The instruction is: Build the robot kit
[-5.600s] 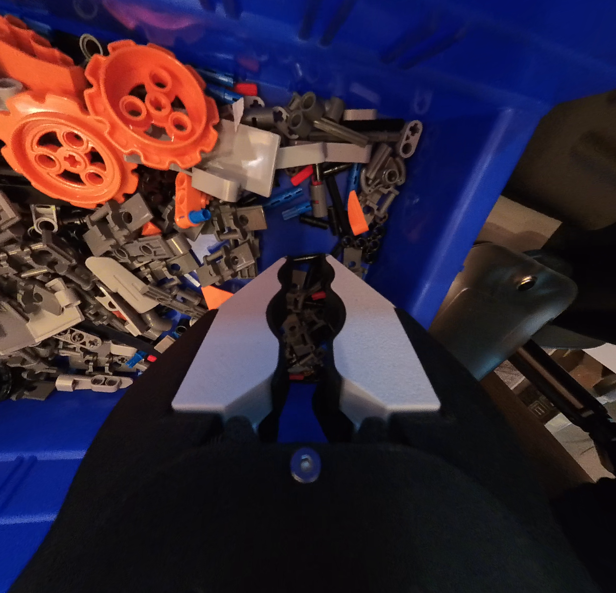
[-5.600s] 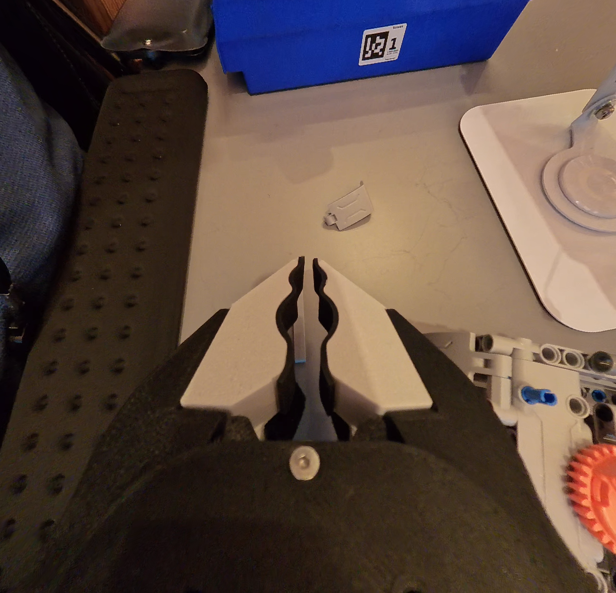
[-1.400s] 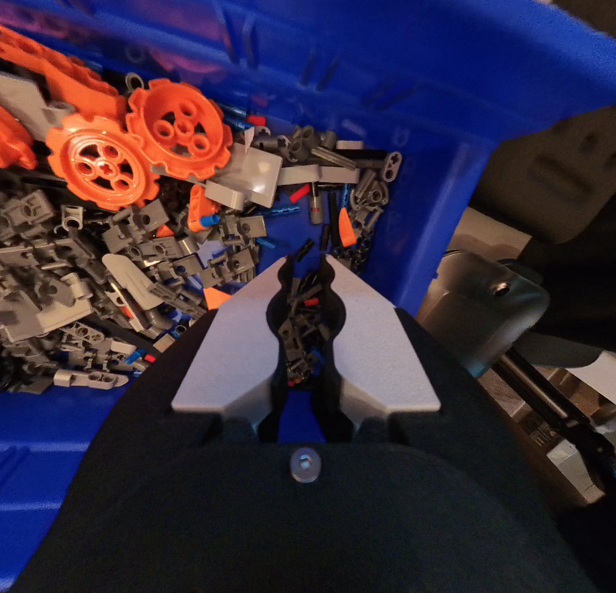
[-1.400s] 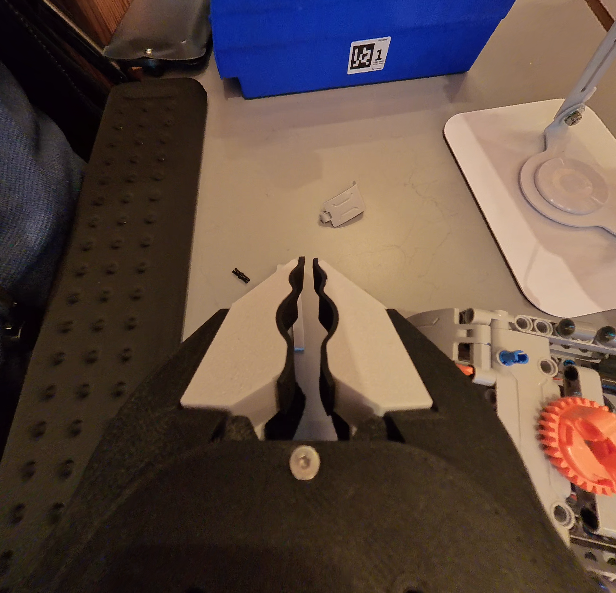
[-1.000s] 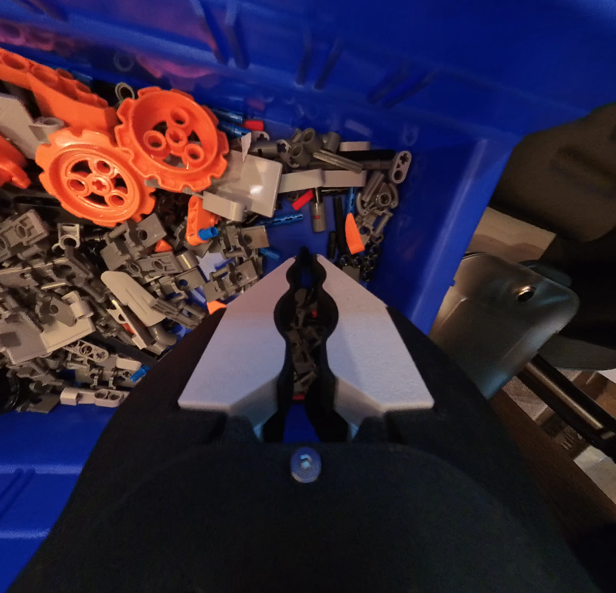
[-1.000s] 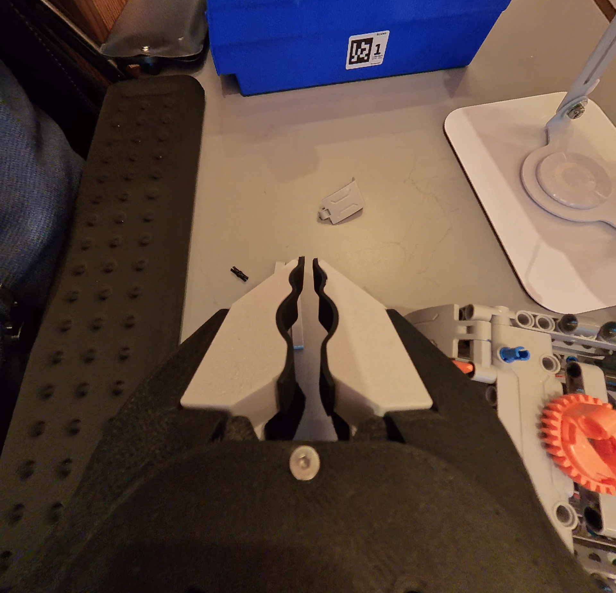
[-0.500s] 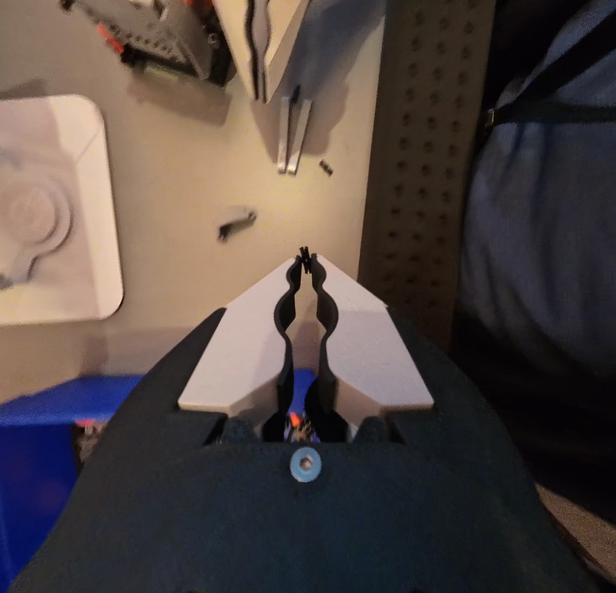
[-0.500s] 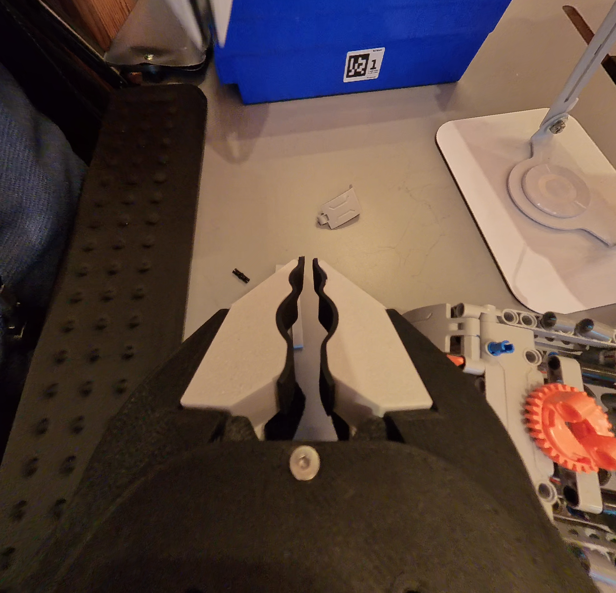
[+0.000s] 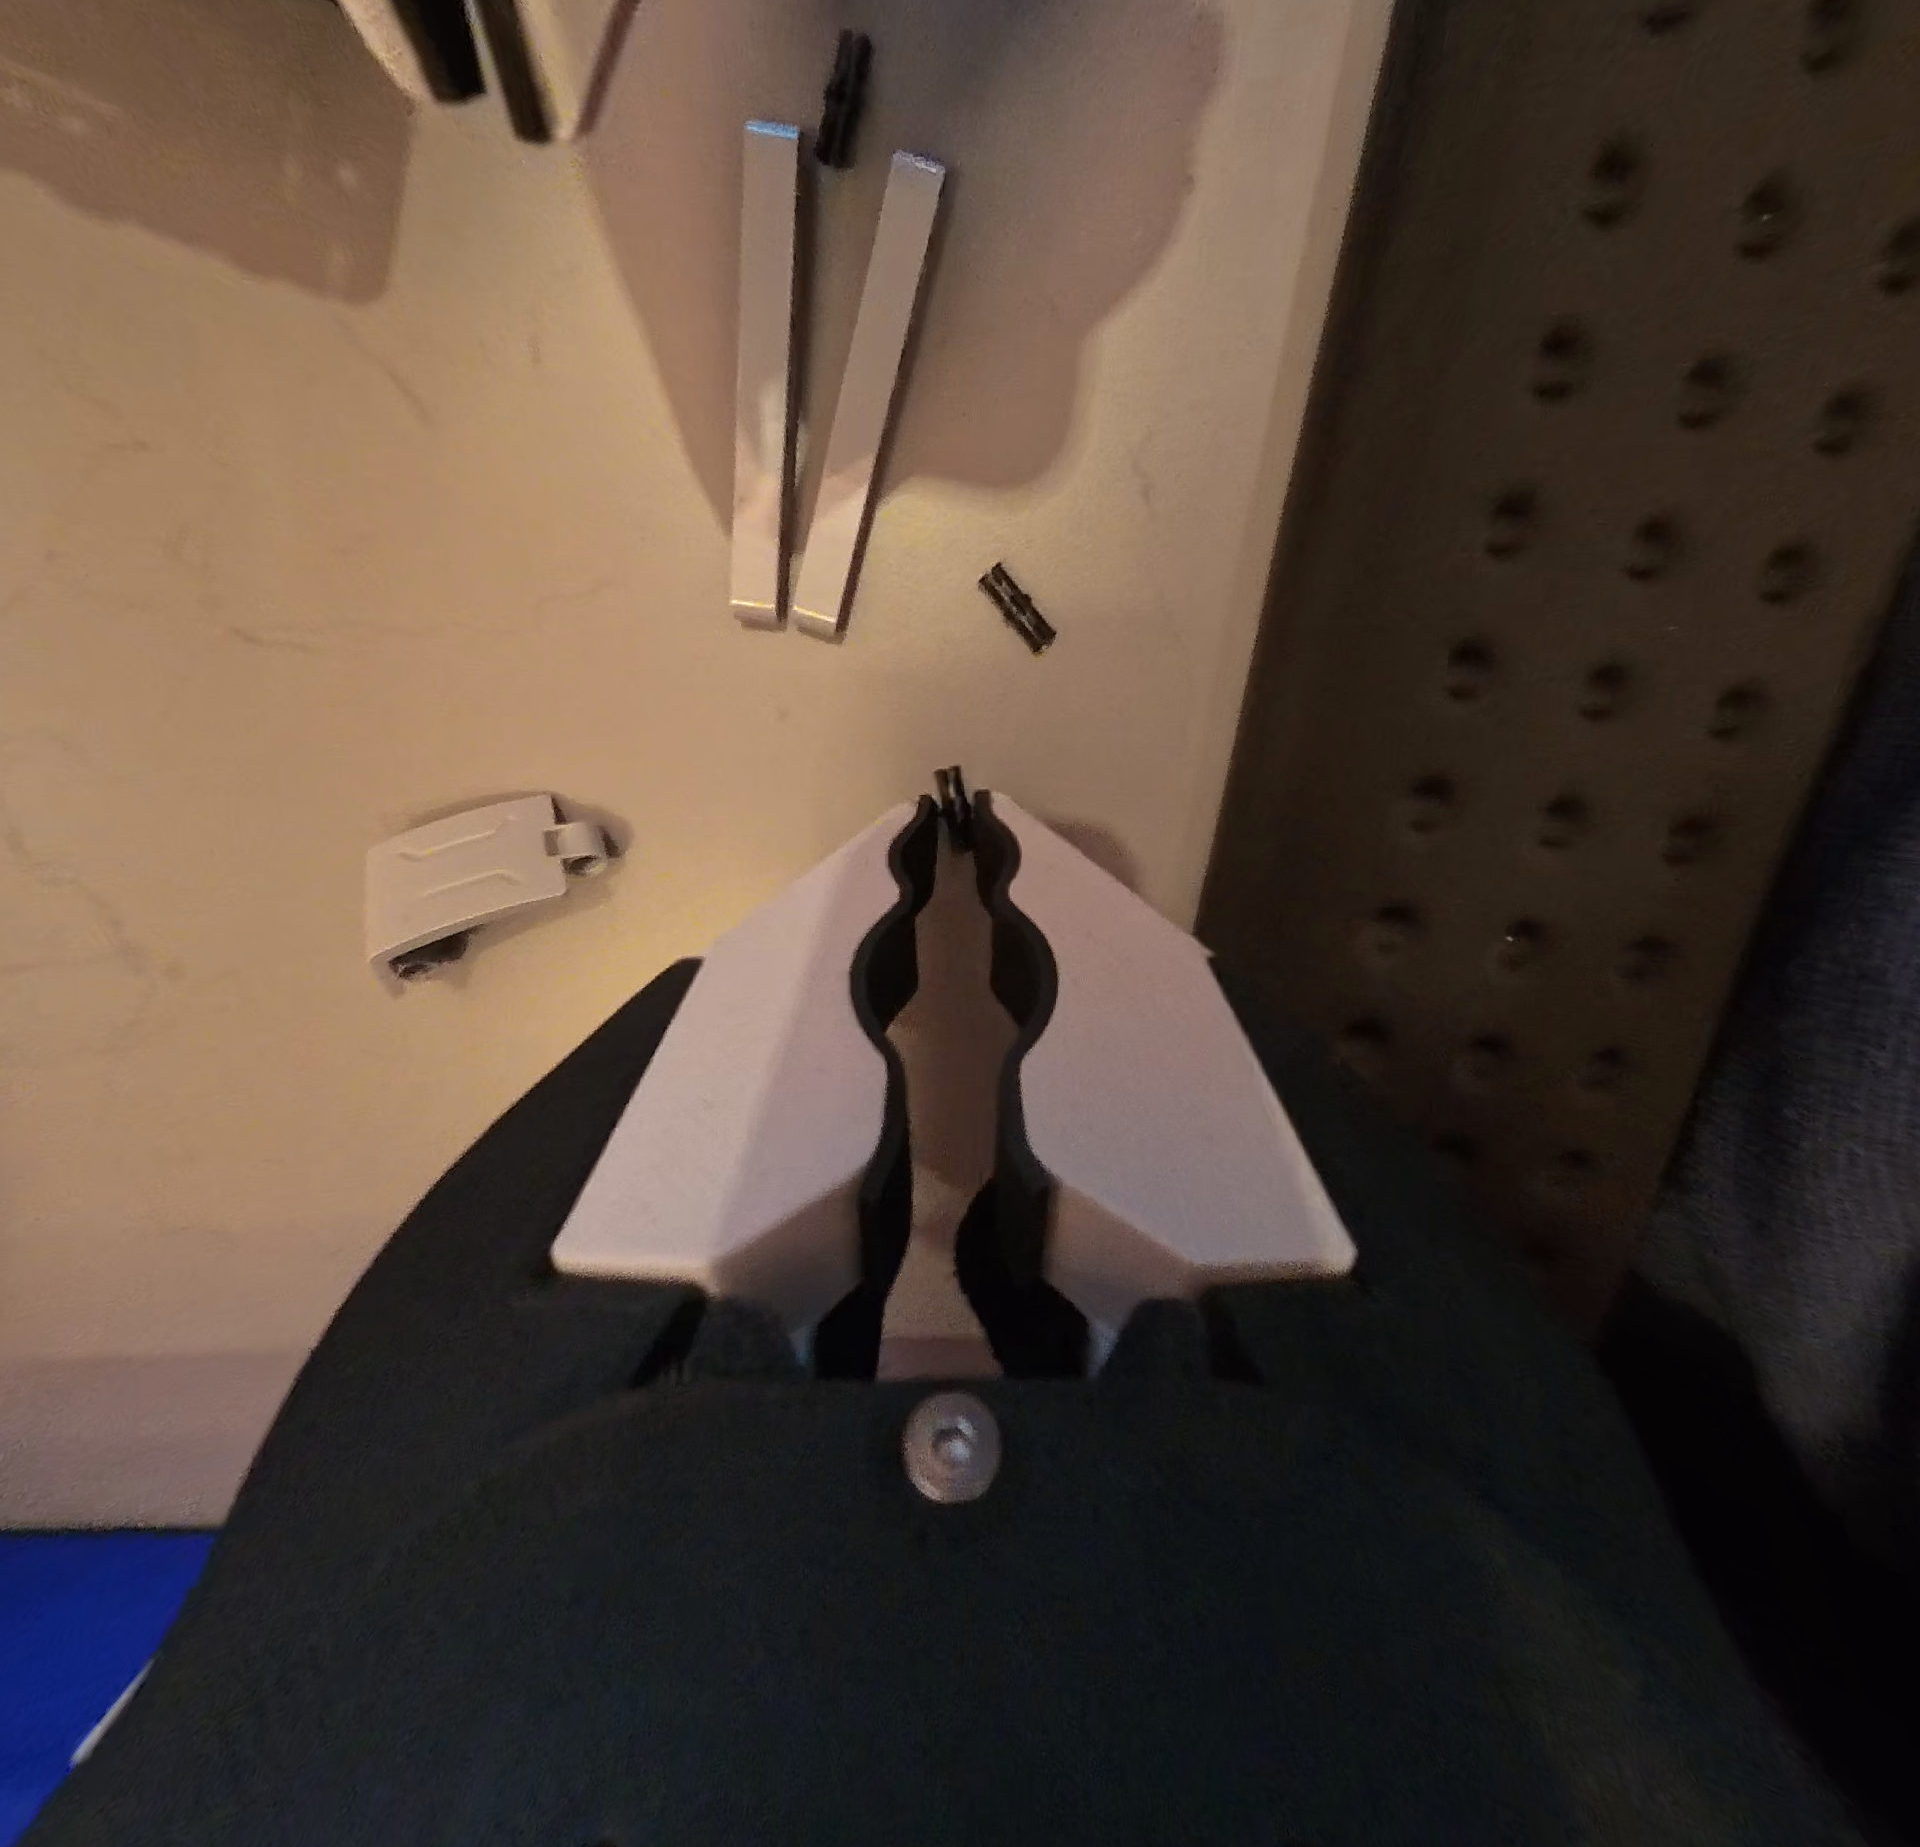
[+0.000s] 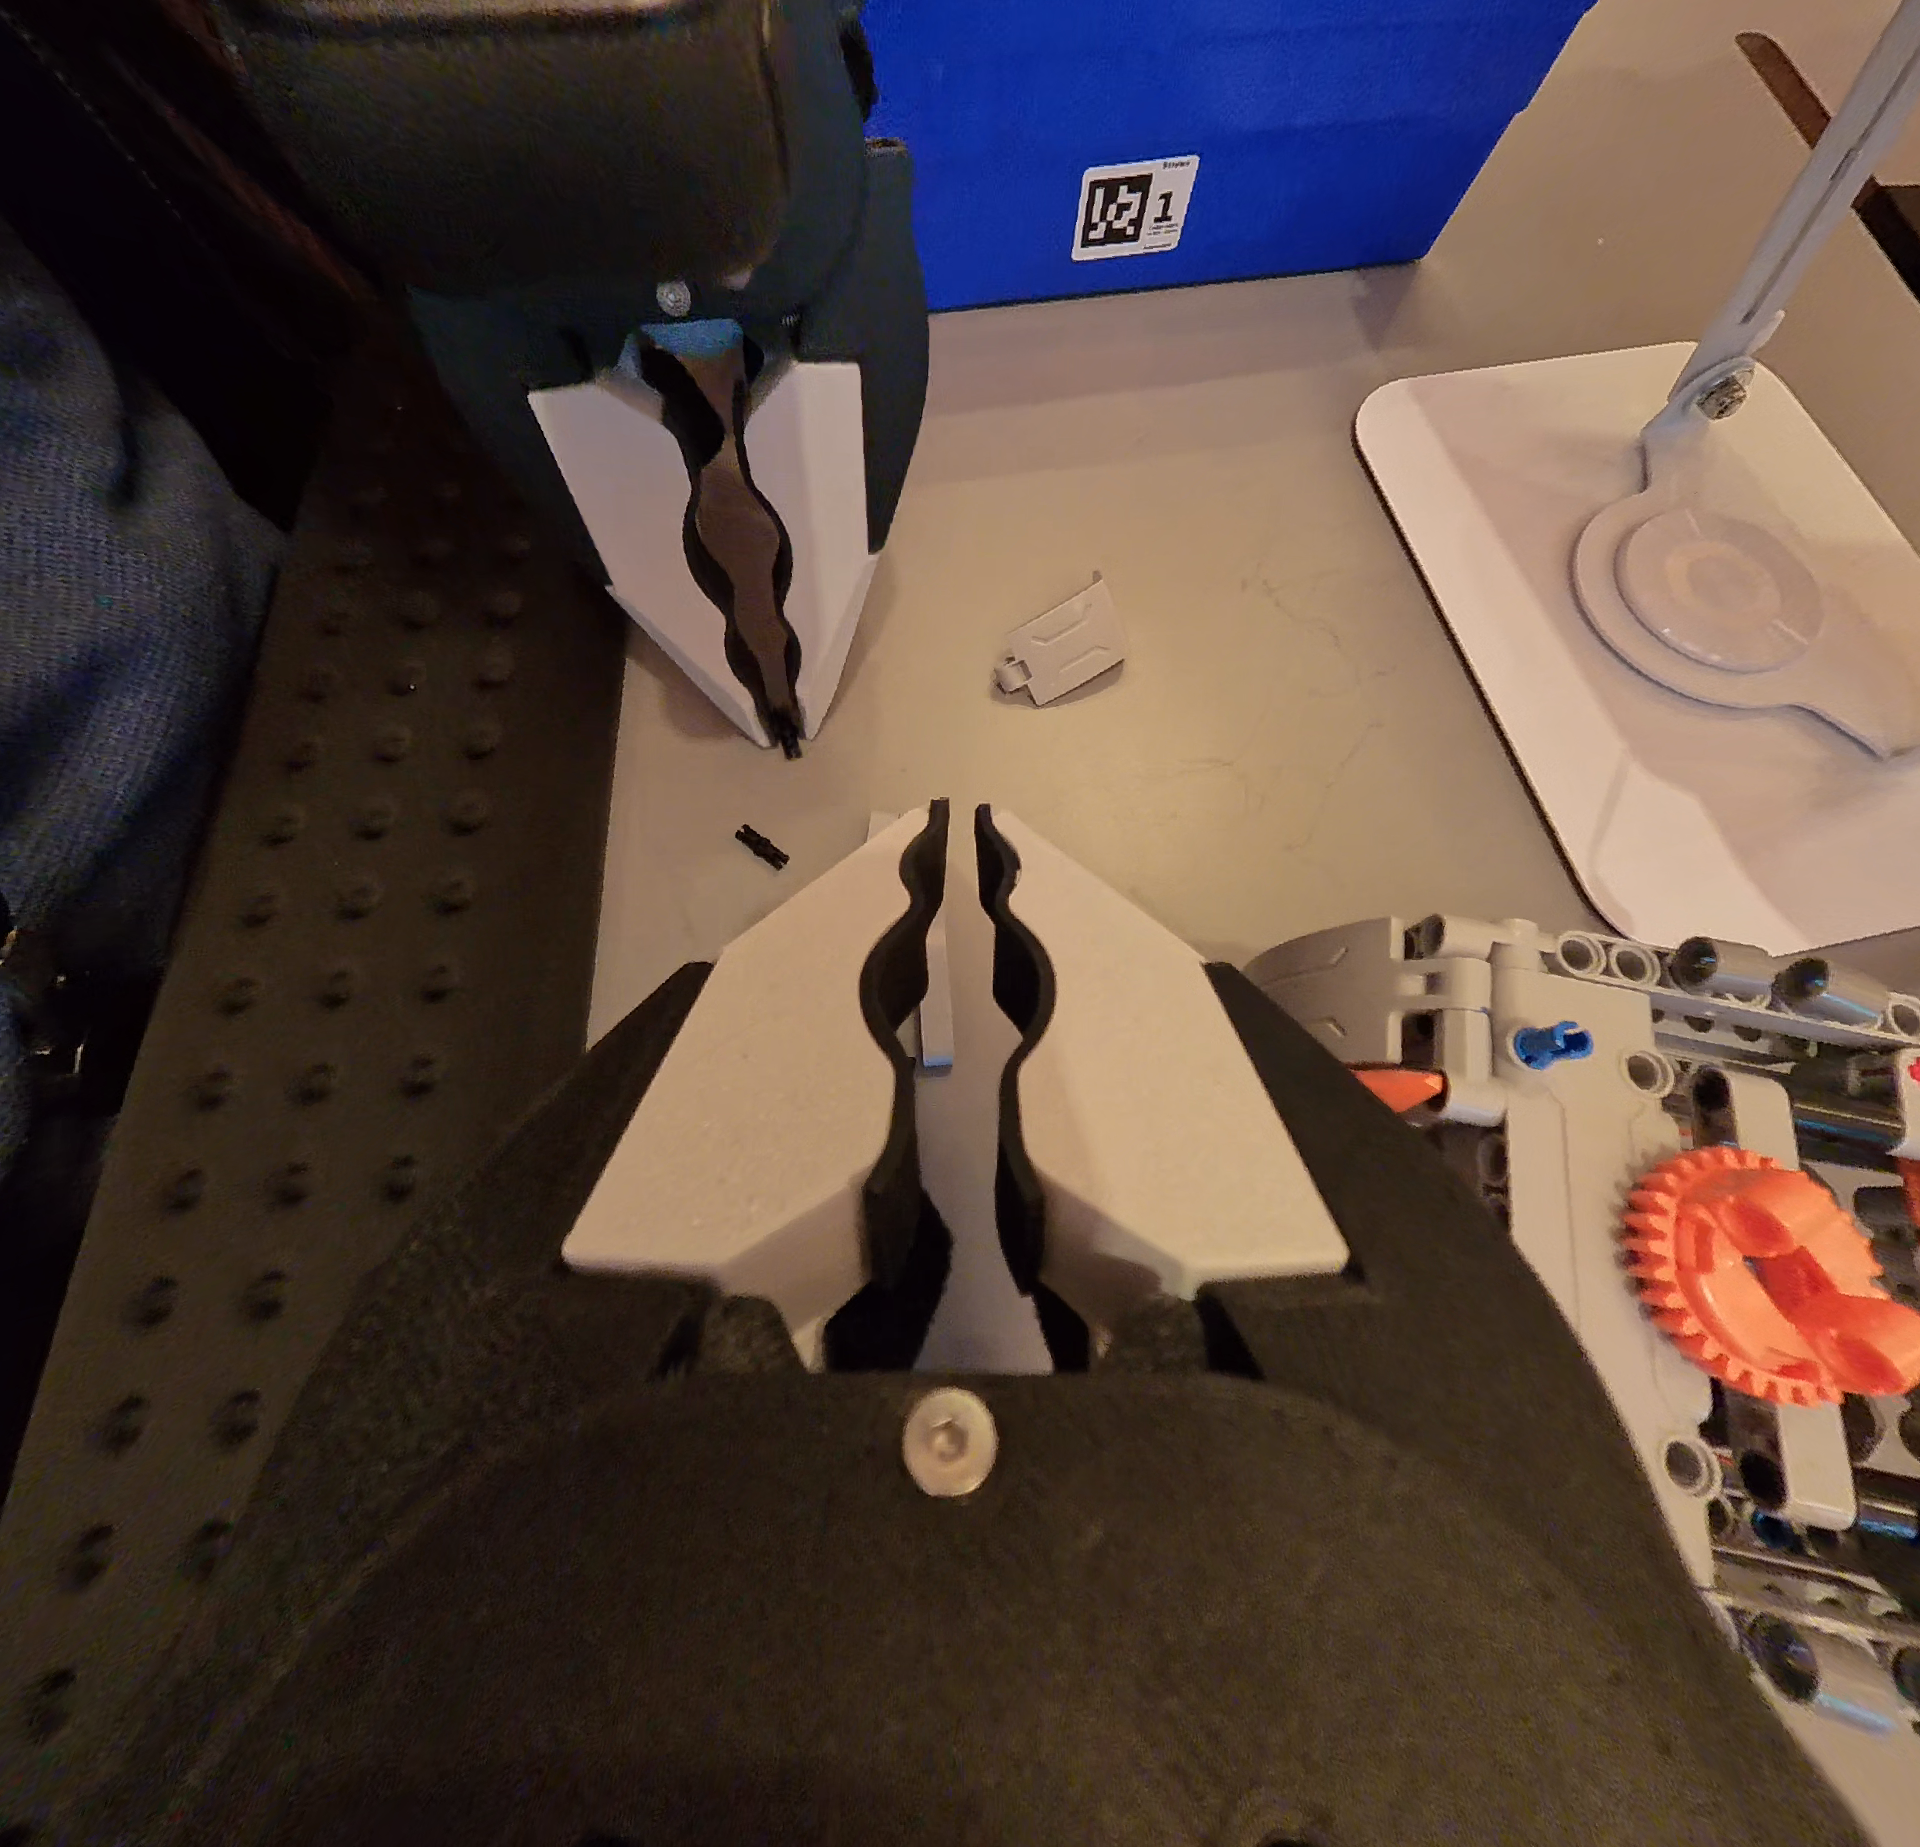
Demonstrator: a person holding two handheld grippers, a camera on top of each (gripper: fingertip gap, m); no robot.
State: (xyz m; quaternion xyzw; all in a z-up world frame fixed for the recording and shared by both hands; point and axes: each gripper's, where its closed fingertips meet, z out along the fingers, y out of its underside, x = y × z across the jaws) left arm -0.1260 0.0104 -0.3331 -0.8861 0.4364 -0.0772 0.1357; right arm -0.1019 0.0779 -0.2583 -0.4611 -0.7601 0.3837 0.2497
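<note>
My left gripper (image 9: 953,810) is shut on a small black pin (image 9: 951,818) that sticks out of its tips, just above the grey table. It also shows in the right wrist view (image 10: 790,737), tips down, next to the black studded mat. Two grey beams (image 9: 769,374) lie side by side ahead of it, with a loose black pin (image 9: 1018,608) beside them and another (image 9: 842,98) past their far end. My right gripper (image 10: 958,810) is nearly closed and empty, hovering over a grey beam (image 10: 935,1018). A loose pin (image 10: 762,847) lies left of its tips.
A grey panel piece (image 10: 1065,644) lies mid-table. A blue bin (image 10: 1143,83) stands at the back. A white stand base (image 10: 1507,550) is at the right. A grey built assembly with an orange gear (image 10: 1766,1288) sits at the lower right. The black studded mat (image 10: 364,862) lines the left edge. The gap from one gripper's tips to the other's is roughly 11 centimeters.
My left gripper closed on a black pin inside the blue bin, lifted it out, swung over the table and came down close to the beams. My right gripper stayed nearly still.
</note>
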